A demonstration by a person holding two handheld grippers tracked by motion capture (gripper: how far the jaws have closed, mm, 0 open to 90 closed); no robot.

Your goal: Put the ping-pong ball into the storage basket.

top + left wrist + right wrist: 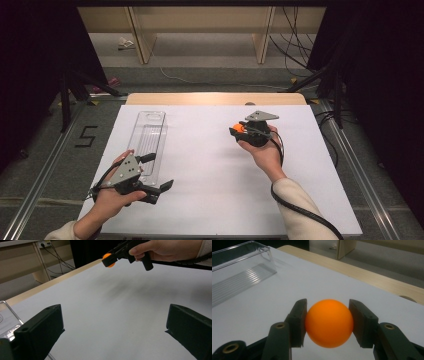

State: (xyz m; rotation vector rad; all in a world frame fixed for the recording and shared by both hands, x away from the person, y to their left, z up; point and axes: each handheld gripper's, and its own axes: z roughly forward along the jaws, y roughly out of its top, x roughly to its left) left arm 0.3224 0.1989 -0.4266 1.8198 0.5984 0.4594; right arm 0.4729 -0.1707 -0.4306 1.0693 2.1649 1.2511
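White tabletop (220, 195); right tongs (328, 322) clamp orange ball (328, 322); left tongs (112, 332) wide apart, nothing held.

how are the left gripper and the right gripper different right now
The right gripper is shut on an orange ball, a pad pressed on each side; the left gripper stands wide open with nothing between its jaws. In the high view the right gripper is held above the white table toward its far side, while the left gripper sits near the front, beside the clear plastic tray. Both are black, two-jawed and hand-held.
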